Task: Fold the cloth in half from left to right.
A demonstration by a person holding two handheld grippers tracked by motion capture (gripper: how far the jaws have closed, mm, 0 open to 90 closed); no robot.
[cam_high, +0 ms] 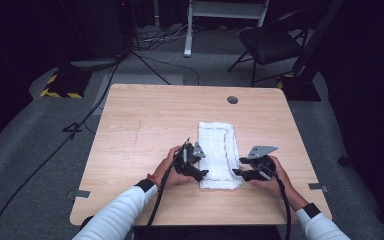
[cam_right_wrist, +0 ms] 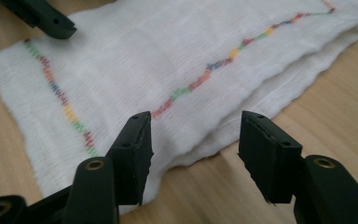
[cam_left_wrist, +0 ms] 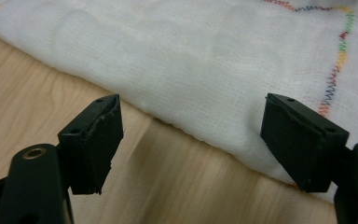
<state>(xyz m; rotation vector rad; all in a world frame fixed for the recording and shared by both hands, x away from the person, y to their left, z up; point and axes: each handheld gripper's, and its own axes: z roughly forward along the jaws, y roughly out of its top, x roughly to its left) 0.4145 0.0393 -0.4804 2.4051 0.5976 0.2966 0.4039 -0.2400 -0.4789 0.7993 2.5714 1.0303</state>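
Both grippers hover with jaws spread, pinching nothing: the left gripper just off the folded white cloth's left edge, the right gripper at its right edge. That cloth lies right of centre on the wooden table, bare wood all round it.

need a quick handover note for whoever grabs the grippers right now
Left gripper: open, nothing held, jaws at the long left edge of the cloth.
Right gripper: open, nothing held, jaws at the cloth's right edge near its front corner.
Cloth: white with coloured stitching, folded into a narrow strip, lying flat on the table right of centre.
Done: the cloth lies in folded layers.
Left: probably another fold; neither edge is gripped yet, so a grasp comes first.
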